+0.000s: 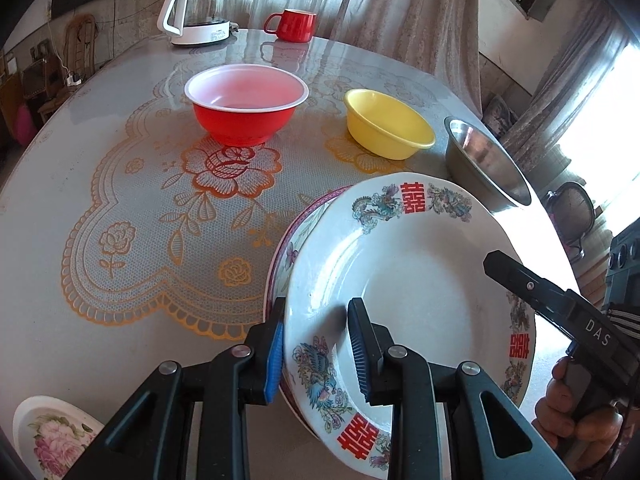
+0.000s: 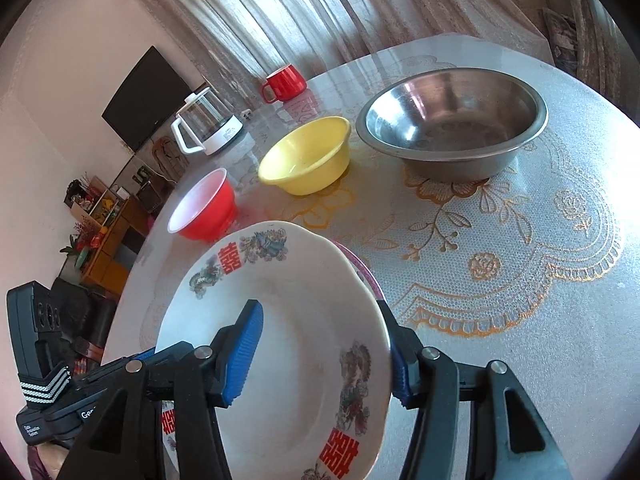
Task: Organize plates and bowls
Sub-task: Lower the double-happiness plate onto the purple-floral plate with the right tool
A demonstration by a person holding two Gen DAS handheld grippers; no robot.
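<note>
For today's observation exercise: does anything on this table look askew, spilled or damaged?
Nothing spilled or broken shows. The one oddity: the white plate with red characters sits off-centre on the pink-rimmed plate beneath, overhanging it, with the left gripper and right gripper straddling opposite rims. The red bowl, yellow bowl and steel bowl stand upright.
</note>
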